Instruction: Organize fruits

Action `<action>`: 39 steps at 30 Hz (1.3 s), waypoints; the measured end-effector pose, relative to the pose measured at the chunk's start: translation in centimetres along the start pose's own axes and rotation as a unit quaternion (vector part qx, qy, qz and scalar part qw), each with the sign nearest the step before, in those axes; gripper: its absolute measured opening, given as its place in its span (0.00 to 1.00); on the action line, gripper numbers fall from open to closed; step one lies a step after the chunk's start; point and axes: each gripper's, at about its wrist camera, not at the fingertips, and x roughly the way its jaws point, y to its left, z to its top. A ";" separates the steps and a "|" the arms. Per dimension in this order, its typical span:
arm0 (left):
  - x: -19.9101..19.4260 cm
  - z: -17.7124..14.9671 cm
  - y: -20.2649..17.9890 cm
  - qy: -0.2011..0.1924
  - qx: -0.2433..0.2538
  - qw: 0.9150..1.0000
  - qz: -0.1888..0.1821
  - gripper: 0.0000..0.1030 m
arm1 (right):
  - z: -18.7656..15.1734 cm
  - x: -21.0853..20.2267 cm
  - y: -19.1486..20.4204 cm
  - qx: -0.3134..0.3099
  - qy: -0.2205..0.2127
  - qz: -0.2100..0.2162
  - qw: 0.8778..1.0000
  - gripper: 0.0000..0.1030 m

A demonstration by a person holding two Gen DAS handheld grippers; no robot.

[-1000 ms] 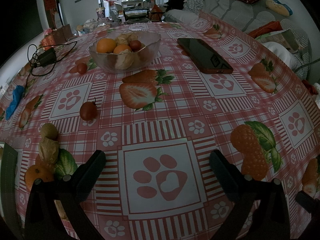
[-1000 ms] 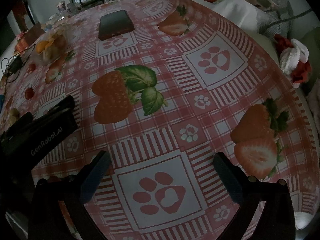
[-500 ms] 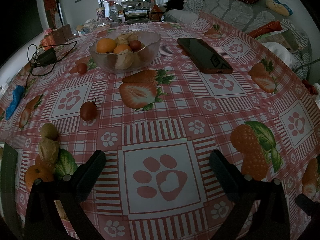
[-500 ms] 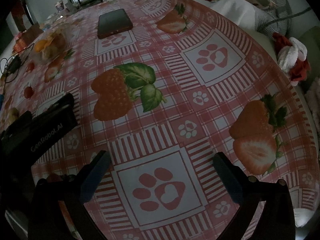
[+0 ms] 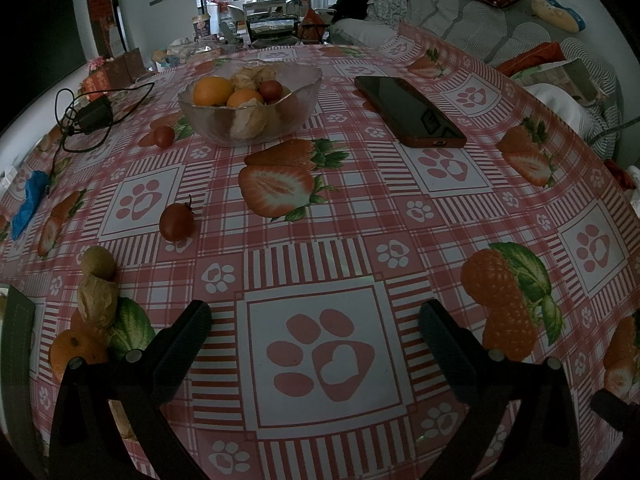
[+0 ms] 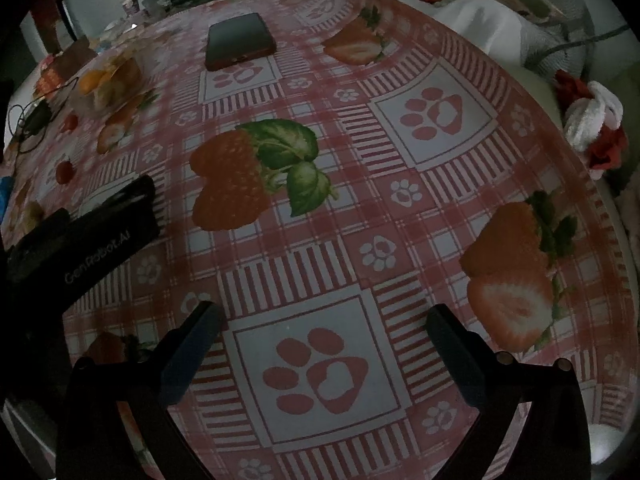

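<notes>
A glass bowl point(image 5: 296, 114) at the far middle of the table holds oranges, husked physalis and a small tomato. Loose fruit lies on the tablecloth: a small tomato point(image 5: 176, 222) at mid left, another tomato point(image 5: 164, 135) beside the bowl, and a round yellow fruit point(image 5: 98, 262), a husked physalis point(image 5: 97, 298) and an orange point(image 5: 76, 350) at the near left. My left gripper point(image 5: 316, 322) is open and empty above the near table. My right gripper point(image 6: 322, 322) is open and empty above a paw print; the left gripper's body point(image 6: 80, 240) shows to its left. The bowl point(image 6: 110, 80) is blurred in the right wrist view.
A dark phone point(image 5: 408, 110) lies to the right of the bowl. A black charger with cable point(image 5: 92, 116) and a blue object point(image 5: 30, 200) lie at the far left. A sofa with cushions point(image 5: 500, 28) stands beyond the table's right edge.
The right wrist view has shifted slightly, so the right gripper has moved a little over the table. The left gripper and the fruit have not moved.
</notes>
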 end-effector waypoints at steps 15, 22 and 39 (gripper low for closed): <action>0.0 0.0 0.0 0.000 0.000 1.000 0.000 1.00 | 0.1 0.0 0.2 -0.013 0.015 0.003 1.000 1.00; 0.0 0.0 0.0 0.000 0.000 1.000 0.000 1.00 | -0.3 -0.1 0.4 -0.031 -0.002 0.012 0.999 1.00; 0.0 0.0 0.0 0.000 0.000 1.000 0.000 1.00 | -1.1 -0.4 0.1 -0.041 -0.046 0.021 0.998 1.00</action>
